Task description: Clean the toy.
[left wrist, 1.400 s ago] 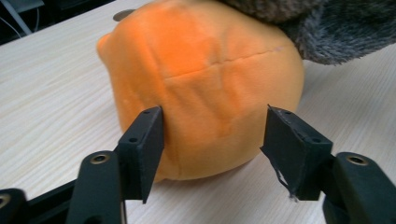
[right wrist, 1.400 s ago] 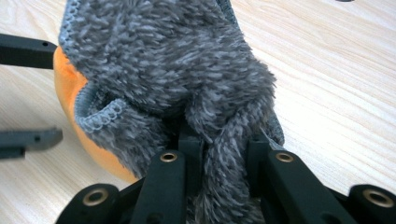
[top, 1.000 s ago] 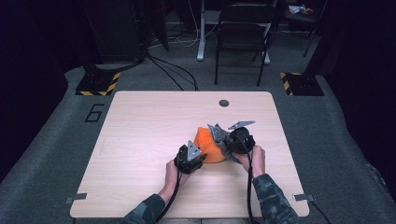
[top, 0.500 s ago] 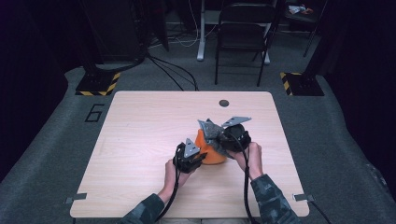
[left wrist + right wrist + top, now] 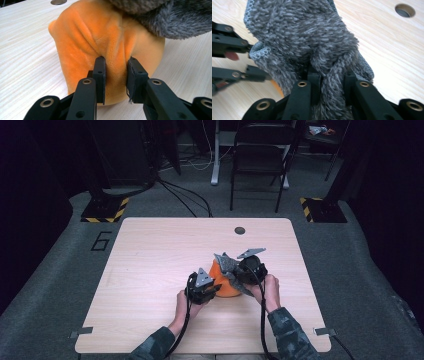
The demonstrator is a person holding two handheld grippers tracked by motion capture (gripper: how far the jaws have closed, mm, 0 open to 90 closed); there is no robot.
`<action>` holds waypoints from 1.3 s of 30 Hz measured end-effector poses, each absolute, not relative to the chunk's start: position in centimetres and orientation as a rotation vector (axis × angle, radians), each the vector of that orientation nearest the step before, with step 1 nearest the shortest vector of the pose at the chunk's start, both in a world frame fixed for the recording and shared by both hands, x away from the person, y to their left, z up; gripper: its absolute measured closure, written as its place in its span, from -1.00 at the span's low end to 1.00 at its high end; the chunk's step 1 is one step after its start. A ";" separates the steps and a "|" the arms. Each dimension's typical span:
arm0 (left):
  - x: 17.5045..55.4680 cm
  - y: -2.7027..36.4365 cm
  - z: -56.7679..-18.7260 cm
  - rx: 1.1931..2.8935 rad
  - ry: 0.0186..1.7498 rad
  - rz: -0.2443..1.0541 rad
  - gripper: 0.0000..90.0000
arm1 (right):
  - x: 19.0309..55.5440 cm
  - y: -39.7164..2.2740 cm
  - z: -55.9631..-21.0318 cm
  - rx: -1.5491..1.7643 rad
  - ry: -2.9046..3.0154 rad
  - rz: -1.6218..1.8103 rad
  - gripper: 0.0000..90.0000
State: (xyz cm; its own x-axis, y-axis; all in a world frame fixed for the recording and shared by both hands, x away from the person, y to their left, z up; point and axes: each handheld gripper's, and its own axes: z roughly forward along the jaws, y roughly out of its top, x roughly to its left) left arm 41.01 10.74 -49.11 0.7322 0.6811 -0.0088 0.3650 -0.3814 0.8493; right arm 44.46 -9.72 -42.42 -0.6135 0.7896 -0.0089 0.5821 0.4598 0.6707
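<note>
The orange plush toy (image 5: 100, 45) sat on the table (image 5: 150, 270) between the two grippers. The left gripper (image 5: 115, 75) pinched a fold of its orange fabric. Over it lay a grey fuzzy cloth (image 5: 307, 37), a bunch of which the right gripper (image 5: 329, 82) clamped tight.

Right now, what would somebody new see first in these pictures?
The bright orange plush near the middle of the pale table, pinched by the left gripper. Then the fuzzy grey cloth draped on top of it, with a fold clamped in the right gripper.
</note>
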 end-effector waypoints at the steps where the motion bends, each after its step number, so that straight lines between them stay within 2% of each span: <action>1: 41.0 10.7 -49.1 2.007 0.794 0.427 0.60 | 44.5 -9.7 -42.4 1.167 2.395 0.916 0.68; 16: 41.4 11.0 -49.1 2.002 0.798 0.414 0.59 | 45.7 -12.9 -44.2 1.302 2.404 0.831 0.68; 27: 41.9 11.6 -49.2 1.961 0.849 0.388 0.58 | 47.2 -15.1 -48.9 1.477 2.435 0.670 0.68; 31: 42.0 11.8 -49.2 1.958 0.857 0.384 0.57 | 47.1 -15.9 -47.5 1.476 2.394 0.682 0.68; 34: 42.0 11.8 -49.2 1.959 0.856 0.383 0.57 | 46.6 -16.4 -44.9 1.453 2.339 0.793 0.68; 36: 42.0 11.7 -49.2 1.952 0.859 0.388 0.56 | 45.9 -15.8 -42.8 1.388 2.308 0.908 0.68; 39: 42.0 11.8 -49.2 1.959 0.857 0.389 0.55 | 45.3 -14.7 -41.8 1.353 2.325 0.968 0.68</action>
